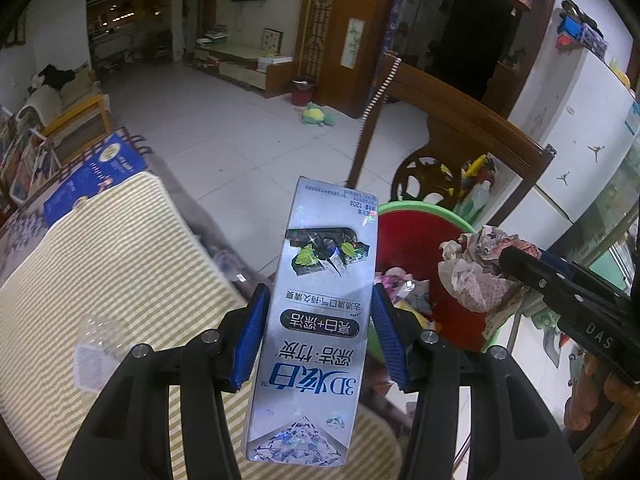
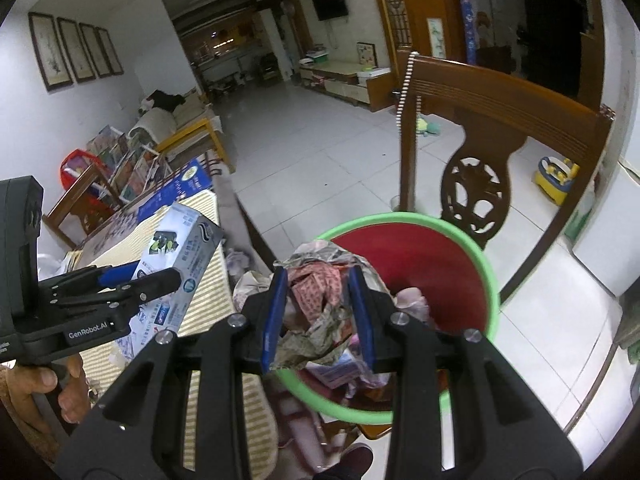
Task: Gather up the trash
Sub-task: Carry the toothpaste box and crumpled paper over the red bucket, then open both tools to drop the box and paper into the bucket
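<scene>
My left gripper is shut on a silver toothpaste box, held lengthwise over the table's edge, next to the bin. The same box shows at the left of the right wrist view, clamped by the left gripper. My right gripper is shut on a crumpled wad of newspaper, held over the near rim of a red bin with a green rim. In the left wrist view that wad hangs over the bin, with the right gripper coming in from the right. Other crumpled trash lies inside the bin.
A striped yellow cloth covers the table, with a clear plastic bottle lying on it. A carved wooden chair stands behind the bin. A white fridge is at the right. A person's hand grips the left handle.
</scene>
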The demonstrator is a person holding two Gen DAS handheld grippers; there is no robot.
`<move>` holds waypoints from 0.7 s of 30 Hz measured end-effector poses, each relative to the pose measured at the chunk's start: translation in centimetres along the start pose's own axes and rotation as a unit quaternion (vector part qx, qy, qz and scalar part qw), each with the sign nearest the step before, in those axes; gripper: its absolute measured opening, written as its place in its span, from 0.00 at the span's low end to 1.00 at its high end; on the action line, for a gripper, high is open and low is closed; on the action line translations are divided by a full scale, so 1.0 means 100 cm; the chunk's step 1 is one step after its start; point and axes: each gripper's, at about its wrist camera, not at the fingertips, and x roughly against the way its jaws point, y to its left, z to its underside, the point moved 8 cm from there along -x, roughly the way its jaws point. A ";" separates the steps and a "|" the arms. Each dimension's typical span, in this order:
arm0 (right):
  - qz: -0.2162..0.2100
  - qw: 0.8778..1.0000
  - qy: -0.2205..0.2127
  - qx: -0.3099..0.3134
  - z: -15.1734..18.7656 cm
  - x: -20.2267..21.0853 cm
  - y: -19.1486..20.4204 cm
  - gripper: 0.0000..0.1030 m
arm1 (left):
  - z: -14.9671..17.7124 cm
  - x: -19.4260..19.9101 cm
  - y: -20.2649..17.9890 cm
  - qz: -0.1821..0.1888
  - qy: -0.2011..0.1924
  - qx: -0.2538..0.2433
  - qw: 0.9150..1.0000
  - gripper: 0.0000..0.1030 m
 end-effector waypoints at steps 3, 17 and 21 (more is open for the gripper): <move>0.008 1.000 -0.003 -0.010 -0.003 0.003 -0.016 0.31 | -0.006 -0.010 -0.015 0.010 0.006 -0.010 1.000 0.47; 0.033 0.999 -0.002 -0.036 -0.004 0.006 -0.065 0.31 | -0.018 -0.049 -0.067 0.032 0.031 -0.043 0.998 0.48; 0.035 0.999 -0.002 -0.039 -0.005 0.006 -0.073 0.31 | -0.019 -0.056 -0.074 0.037 0.035 -0.049 0.997 0.48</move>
